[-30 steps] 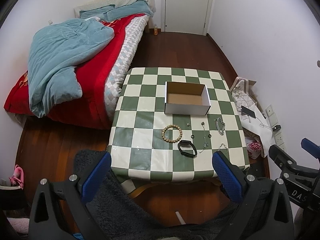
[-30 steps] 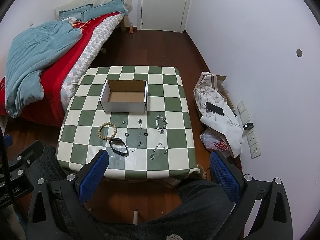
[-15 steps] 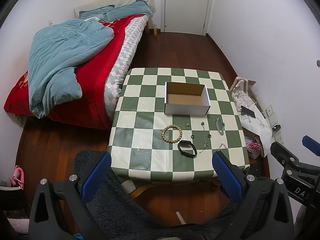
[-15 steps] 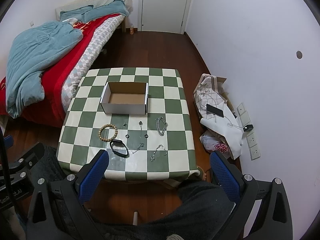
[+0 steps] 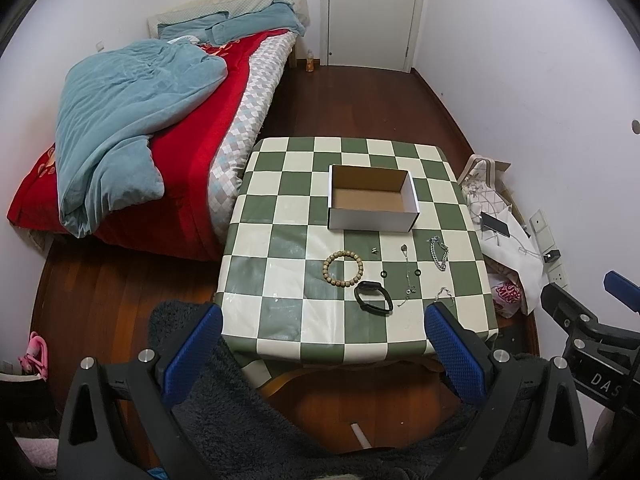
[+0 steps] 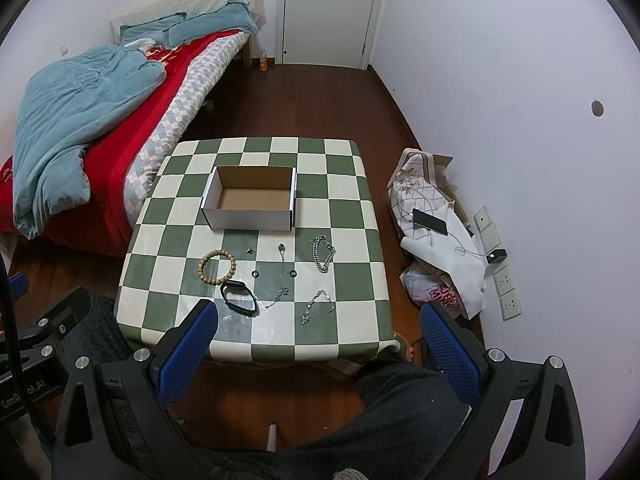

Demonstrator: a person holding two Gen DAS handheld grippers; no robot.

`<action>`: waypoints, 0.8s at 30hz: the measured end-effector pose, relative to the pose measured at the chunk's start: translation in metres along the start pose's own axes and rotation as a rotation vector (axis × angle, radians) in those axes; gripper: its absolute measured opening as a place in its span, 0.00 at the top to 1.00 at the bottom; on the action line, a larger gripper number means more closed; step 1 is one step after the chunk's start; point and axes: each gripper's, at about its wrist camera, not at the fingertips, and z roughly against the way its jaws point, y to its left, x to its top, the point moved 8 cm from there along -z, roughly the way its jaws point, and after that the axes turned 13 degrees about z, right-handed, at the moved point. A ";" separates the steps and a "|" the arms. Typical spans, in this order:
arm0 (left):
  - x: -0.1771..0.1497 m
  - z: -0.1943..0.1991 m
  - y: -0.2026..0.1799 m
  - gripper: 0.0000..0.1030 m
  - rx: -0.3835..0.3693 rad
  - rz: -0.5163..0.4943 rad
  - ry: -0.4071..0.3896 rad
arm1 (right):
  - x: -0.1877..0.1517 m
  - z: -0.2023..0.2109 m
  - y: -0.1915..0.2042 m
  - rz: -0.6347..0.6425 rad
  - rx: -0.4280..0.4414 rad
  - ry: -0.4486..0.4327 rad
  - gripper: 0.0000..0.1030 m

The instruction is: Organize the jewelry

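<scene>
Both grippers gape above the table (image 5: 280, 240) — jewelry beside box (image 5: 372, 216)

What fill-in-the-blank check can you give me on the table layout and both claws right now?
1. The cardboard box on the checkered table holds ____.
2. The black band lies touching the ____ bracelet.
3. The left claw and right claw are both ____.
4. The chunky silver chain lies to the ____ of the thin pendant necklace.

Missing words: nothing; beaded; open; right
</scene>
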 end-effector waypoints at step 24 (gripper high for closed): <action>-0.001 -0.001 -0.001 0.00 0.003 -0.004 -0.007 | 0.002 0.003 -0.002 -0.021 0.015 -0.010 0.01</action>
